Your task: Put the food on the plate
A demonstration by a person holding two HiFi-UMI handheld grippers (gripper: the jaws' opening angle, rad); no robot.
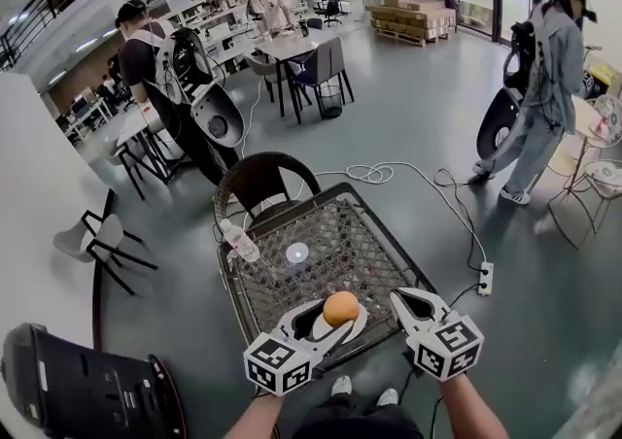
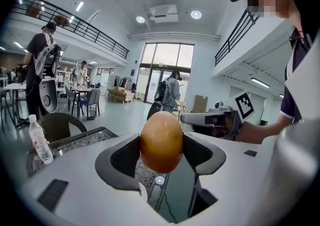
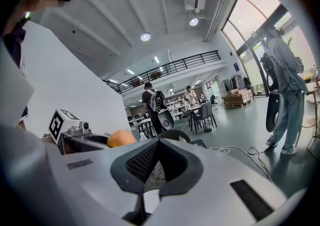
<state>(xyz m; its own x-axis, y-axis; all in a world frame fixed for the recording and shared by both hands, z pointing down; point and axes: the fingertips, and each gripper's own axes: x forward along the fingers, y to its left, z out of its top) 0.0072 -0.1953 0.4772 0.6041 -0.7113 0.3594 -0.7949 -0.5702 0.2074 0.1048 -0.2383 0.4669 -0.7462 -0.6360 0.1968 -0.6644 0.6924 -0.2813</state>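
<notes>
So the left gripper has the food, a smooth orange-brown egg-shaped thing, pinched right between its two jaws. The pads press on both sides of it and the jaws stand pretty wide because the thing is chunky. From the head view, the food sits at the tip of the left gripper, over the near edge of the mesh table. A white plate peeks out just under and to the right of it. I can't tell if the food actually touches the plate or just hangs above it. The right gripper is just to the right of the left one, close but apart. In its own view the right gripper has its jaw tips together with nothing between them, so closed and empty, and the food shows off to its left. Ahead and left of the left gripper a clear water bottle is on the table. A small white round thing lies straight ahead, past the food. A dark chair stands beyond the far edge.
</notes>
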